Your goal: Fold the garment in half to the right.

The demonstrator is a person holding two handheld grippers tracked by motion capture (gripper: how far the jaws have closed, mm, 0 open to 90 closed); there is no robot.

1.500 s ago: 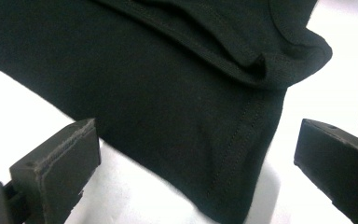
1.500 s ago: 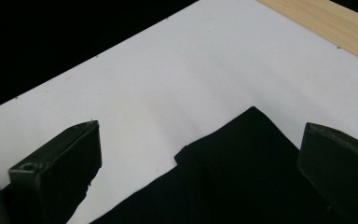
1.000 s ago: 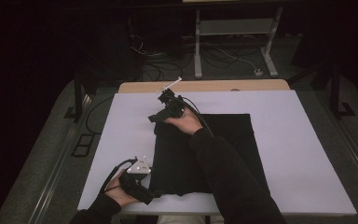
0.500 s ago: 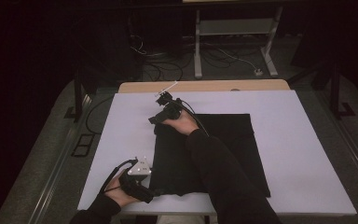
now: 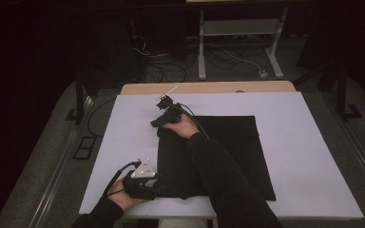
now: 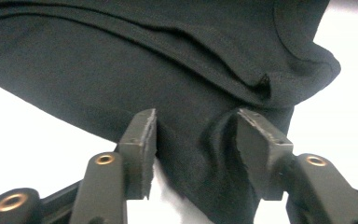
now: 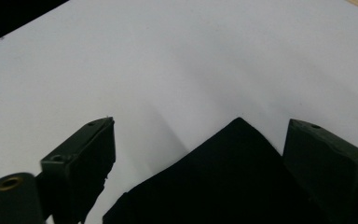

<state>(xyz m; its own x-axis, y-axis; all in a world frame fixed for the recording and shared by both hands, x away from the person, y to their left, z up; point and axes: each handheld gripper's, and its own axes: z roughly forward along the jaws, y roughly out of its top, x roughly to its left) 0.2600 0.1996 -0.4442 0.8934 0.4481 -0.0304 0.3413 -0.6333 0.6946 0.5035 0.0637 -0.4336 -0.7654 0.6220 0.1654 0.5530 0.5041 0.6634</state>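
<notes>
Lying flat on the white worktop [image 5: 313, 156], a black cloth [image 5: 237, 152] covers the middle of the surface, its left edge running from the far side toward the near side. The left hand-held gripper [image 5: 159, 189] sits at the near left corner of the cloth, held low by a hand that comes in from the near edge; a grey three-cornered plate rides on top of it. In the left gripper view its jaws have just been closing, and a fold of the cloth's [image 6: 177, 70] hemmed corner lies between them, bunched against the right pad while a small gap stays at the left pad, so the grip is not yet clenched. The right hand-held gripper [image 5: 158, 122] is at the far left corner of the cloth, reached by a dark-sleeved forearm lying across the fabric. In the right gripper view its jaws have just been closing a little but stand wide, with the pointed corner of the cloth [image 7: 233, 177] lying between them on the worktop [image 7: 168, 60], touched by neither pad. A cable trails from each gripper.
</notes>
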